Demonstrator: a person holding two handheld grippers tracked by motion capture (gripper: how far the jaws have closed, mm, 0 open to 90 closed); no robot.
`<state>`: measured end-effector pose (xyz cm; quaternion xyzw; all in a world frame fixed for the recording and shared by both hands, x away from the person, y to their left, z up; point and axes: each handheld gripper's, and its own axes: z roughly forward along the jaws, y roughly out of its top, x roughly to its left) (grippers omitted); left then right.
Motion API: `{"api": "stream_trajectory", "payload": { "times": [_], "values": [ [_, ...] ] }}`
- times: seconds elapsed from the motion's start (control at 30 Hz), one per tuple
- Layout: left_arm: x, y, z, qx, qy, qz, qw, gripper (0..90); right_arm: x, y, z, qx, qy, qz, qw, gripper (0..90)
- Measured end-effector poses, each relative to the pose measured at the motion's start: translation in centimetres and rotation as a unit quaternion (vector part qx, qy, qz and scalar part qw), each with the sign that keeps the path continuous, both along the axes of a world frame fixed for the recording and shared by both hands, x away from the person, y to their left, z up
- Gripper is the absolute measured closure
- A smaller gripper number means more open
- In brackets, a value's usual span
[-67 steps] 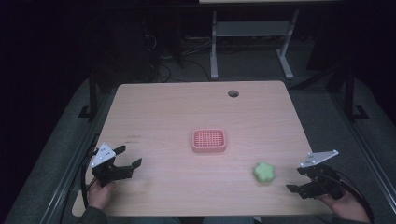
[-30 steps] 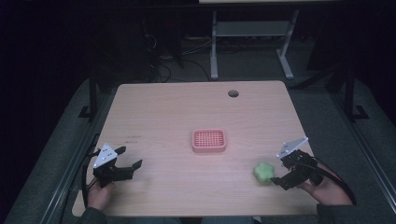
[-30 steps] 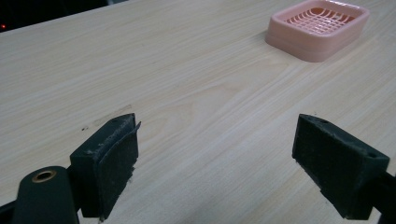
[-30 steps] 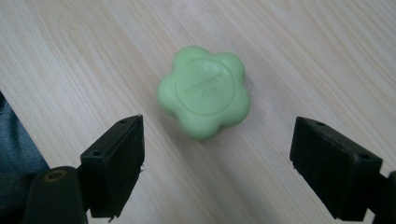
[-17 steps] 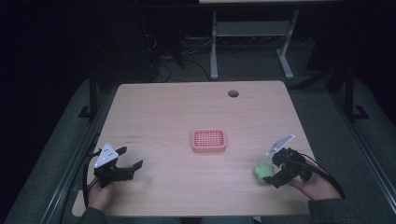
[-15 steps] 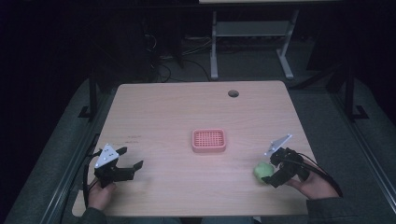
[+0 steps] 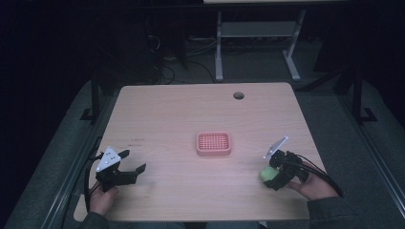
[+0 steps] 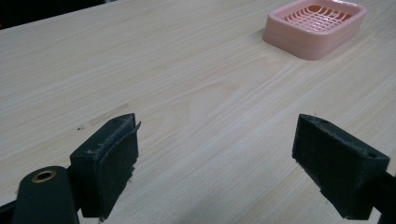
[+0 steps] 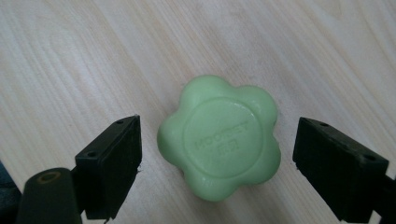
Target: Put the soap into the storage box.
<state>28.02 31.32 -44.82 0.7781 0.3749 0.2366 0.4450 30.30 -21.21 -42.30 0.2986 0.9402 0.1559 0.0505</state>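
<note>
A green flower-shaped soap (image 9: 219, 136) lies flat on the wooden table (image 7: 191, 114), near its right front edge (image 7: 265, 174). My right gripper (image 9: 217, 161) hovers open right over it, one jaw on each side, neither touching. In the high view the right gripper (image 7: 273, 177) partly covers the soap. A pink slotted soap dish (image 7: 213, 143) sits at the table's middle and shows at the upper right of the left gripper view (image 8: 315, 27). My left gripper (image 7: 132, 162) rests open at the front left, nothing between its jaws (image 8: 215, 158).
A round cable hole (image 7: 238, 95) lies in the table's far right part. A white metal stand (image 7: 253, 33) is on the dark floor beyond the table. Bare wood stretches between the left gripper and the dish.
My right gripper moved left from the table's right edge and came down over the green soap, jaws still open. The left gripper and the dish stayed put.
</note>
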Motion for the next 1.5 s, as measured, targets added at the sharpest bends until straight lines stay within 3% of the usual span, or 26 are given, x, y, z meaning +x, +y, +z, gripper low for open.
{"api": "stream_trajectory", "payload": {
  "times": [0.8,1.5],
  "values": [
    [0.0,0.0,0.0,0.001,0.000,-0.002,1.0000,14.1,0.9,0.9,-2.0,-0.024,0.027,0.004,0.9993,16.0],
    [0.0,-0.1,0.0,0.000,-0.001,-0.001,1.0000,14.1,1.2,1.0,-2.1,-0.033,0.039,0.007,0.9987,24.0]
  ]
}}
